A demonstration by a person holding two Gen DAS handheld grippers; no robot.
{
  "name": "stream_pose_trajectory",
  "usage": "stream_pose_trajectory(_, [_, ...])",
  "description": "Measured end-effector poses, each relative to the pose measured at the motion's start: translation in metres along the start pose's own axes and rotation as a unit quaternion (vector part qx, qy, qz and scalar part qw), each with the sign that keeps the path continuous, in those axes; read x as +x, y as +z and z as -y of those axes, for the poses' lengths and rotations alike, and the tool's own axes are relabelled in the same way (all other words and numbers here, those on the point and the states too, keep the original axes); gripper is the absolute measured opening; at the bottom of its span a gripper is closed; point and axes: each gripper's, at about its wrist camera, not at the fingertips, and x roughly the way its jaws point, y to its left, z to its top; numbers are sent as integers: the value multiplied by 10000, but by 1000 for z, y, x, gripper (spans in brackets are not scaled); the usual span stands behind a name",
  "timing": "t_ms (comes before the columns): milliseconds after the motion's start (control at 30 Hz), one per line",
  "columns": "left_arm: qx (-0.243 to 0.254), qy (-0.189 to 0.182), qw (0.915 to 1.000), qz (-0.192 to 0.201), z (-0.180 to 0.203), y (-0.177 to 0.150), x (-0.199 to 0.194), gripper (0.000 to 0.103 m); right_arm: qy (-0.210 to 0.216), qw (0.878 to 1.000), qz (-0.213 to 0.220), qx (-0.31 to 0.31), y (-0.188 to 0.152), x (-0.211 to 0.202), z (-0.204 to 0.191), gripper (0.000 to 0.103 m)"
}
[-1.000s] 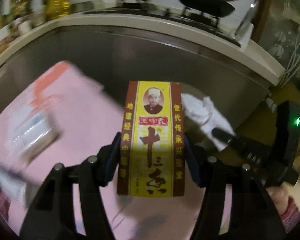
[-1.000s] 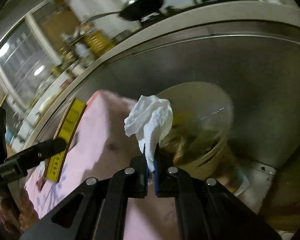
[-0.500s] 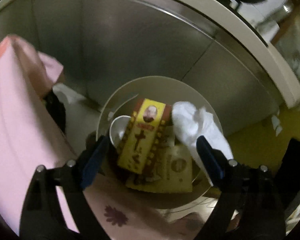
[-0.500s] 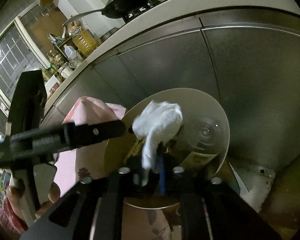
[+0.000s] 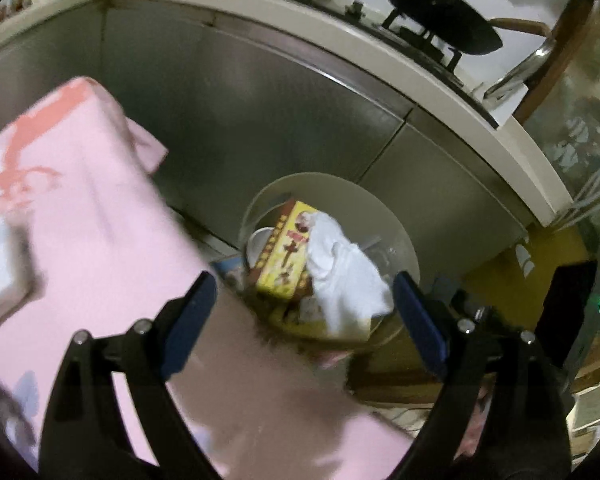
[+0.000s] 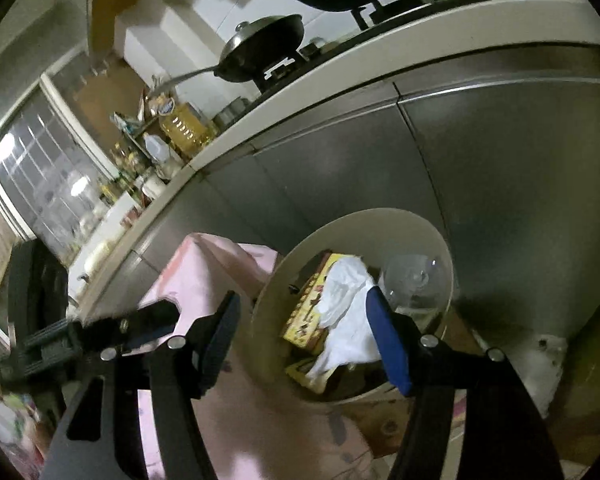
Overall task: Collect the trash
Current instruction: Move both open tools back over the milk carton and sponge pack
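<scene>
I have both grippers over the round cream bin (image 5: 380,204), which stands on the floor against the steel cabinet front (image 5: 260,112). The left gripper (image 5: 302,312) has its fingers spread wide with nothing between them. The right gripper (image 6: 306,332) has just been opening, and its fingers are released too; the white tissue (image 6: 344,312) shows between them but lies loose in the bin, no pad pressing on it. The yellow spice box (image 5: 286,252) leans inside the bin at the tissue's left, touching it, with a white cup (image 5: 258,242) further left and a clear plastic container (image 6: 414,280) at the right. The table under its pink cloth (image 5: 80,220) crowds the near left, its edge just beside the bin's rim. In the right wrist view, the left gripper's black body reaches in from the left. Far above, dark pans (image 6: 260,48) sit on the stove.
</scene>
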Motion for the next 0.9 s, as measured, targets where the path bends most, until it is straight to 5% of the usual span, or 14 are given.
stream_pose_trajectory(367, [262, 877, 9954, 297, -41, -113, -100, 86, 670, 9960, -590, -3, -34, 7, -63, 63])
stream_pose_trajectory(567, [-439, 1278, 9900, 412, -109, -180, -169, 86, 1277, 9813, -1265, -693, -74, 36, -141, 63])
stream_pose_trajectory(700, [-1223, 1608, 9774, 618, -168, -216, -217, 86, 1583, 9615, -1910, -1181, -95, 89, -212, 56])
stream_pose_trajectory(900, [-2283, 1903, 9485, 1093, -239, -251, -277, 86, 1409, 9518, -2289, -1477, -108, 150, -269, 48])
